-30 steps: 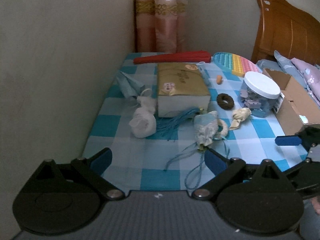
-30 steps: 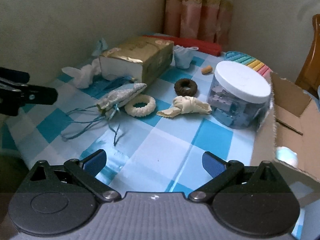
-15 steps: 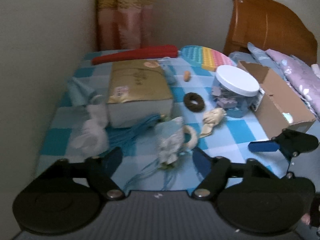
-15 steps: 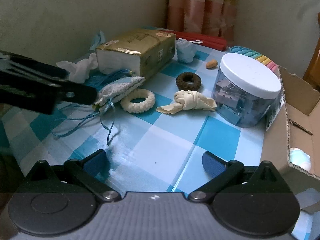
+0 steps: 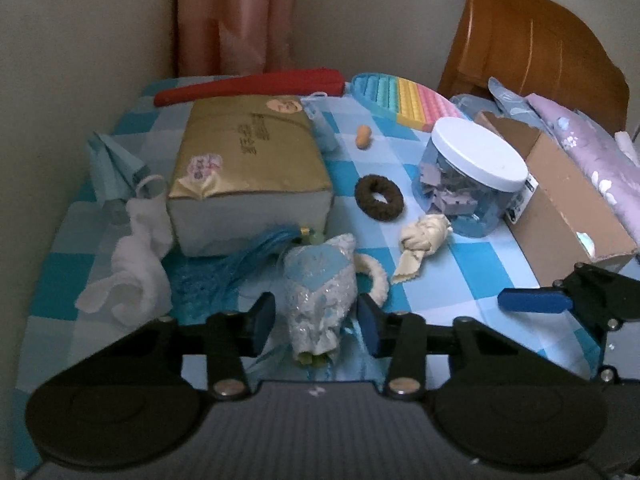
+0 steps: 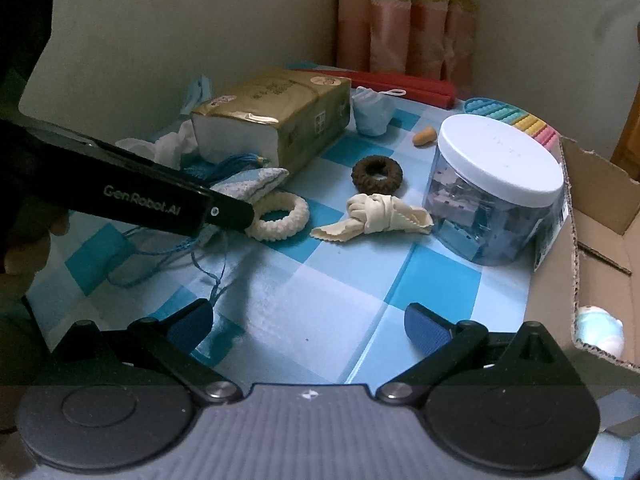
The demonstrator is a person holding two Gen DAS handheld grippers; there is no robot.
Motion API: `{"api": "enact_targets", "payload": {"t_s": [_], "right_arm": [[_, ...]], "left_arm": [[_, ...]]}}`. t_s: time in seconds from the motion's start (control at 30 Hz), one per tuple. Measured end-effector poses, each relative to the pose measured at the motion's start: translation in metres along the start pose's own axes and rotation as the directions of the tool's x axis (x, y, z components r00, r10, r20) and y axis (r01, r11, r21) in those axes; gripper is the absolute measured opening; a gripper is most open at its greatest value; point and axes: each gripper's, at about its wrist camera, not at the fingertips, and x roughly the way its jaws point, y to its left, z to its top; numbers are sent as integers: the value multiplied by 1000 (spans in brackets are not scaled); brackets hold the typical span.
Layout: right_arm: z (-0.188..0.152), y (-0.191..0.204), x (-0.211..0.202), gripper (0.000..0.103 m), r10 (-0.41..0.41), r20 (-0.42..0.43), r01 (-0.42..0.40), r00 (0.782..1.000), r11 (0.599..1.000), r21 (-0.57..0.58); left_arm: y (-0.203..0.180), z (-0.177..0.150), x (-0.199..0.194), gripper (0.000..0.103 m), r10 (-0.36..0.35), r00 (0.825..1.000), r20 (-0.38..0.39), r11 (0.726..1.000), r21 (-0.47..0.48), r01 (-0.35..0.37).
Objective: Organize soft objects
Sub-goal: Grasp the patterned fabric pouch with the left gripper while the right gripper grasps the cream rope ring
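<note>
- The pale blue-and-silver fabric pouch [image 5: 320,296] lies on the blue checked tablecloth [image 5: 460,280], just in front of the gold tissue pack [image 5: 248,168], its cords trailing toward the table edge
- The left gripper [image 5: 316,322] straddles the pouch, jaws closing, blue pads not yet pressing it
- A cream braided ring [image 6: 280,216] touches the pouch; a knotted cream cloth [image 6: 372,216] lies beside it
- The right gripper [image 6: 308,320] hangs spread wide over bare cloth, near the cardboard box [image 6: 592,240]

I'm looking into a dim corner where two plain beige walls [image 5: 80,60] are meeting. Pink curtains [image 5: 236,20] with a gold band are hanging there. A carved wooden headboard [image 5: 532,44] is standing at the right, and a blue checked tablecloth [image 6: 332,300] is covering the table.
</note>
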Motion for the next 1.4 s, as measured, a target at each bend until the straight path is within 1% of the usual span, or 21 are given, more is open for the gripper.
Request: {"api": "enact_targets", "payload": {"t_s": [0.03, 0.07, 0.1, 0.13, 0.23, 0.37, 0.53, 0.77, 0.97, 1.17, 1.33, 1.4], "right_arm": [[0, 0, 0, 103, 1, -1, -1, 1000, 1000, 0], [0, 0, 1, 103, 2, -3, -2, 1000, 1000, -2], [0, 1, 1, 103, 2, -4, -2, 1000, 1000, -3], [0, 2, 1, 103, 1, -4, -1, 1000, 1000, -6], [2, 4, 0, 103, 1, -1, -1, 1000, 1000, -22], [6, 7, 2, 103, 12, 5, -11, 1000, 999, -50], [19, 15, 9, 103, 50, 29, -47, 998, 994, -98], [45, 26, 36, 103, 115, 47, -104, 992, 977, -184], [54, 29, 61, 103, 143, -14, -142, 990, 968, -209], [48, 28, 63, 103, 155, 7, -150, 988, 966, -209], [49, 28, 63, 103, 153, -2, -150, 988, 966, -210], [49, 28, 62, 103, 155, -2, -152, 988, 966, -211]], "left_arm": [[1, -1, 1, 32, -10, 1000, -4, 1000, -4, 10], [1, -1, 1, 31, -19, 1000, -5, 1000, -8, 19], [2, -2, 1, 27, -24, 1000, -6, 1000, -8, 24], [2, -2, -1, 25, -18, 1000, -4, 1000, -6, 18], [4, -4, -10, 24, 29, 999, 13, 999, 15, -30], [12, -9, -26, 24, 88, 996, 28, 996, 19, -88], [22, -18, -38, 25, 136, 990, 24, 991, -3, -136], [28, -24, -44, 24, 142, 990, 24, 990, -29, -141], [32, -27, -46, 25, 148, 989, 24, 988, -37, -147], [33, -31, -44, 25, 149, 989, 12, 988, -34, -148], [35, -34, -43, 25, 148, 989, 6, 988, -45, -147], [36, -35, -41, 27, 151, 989, 2, 988, -43, -150]]}}
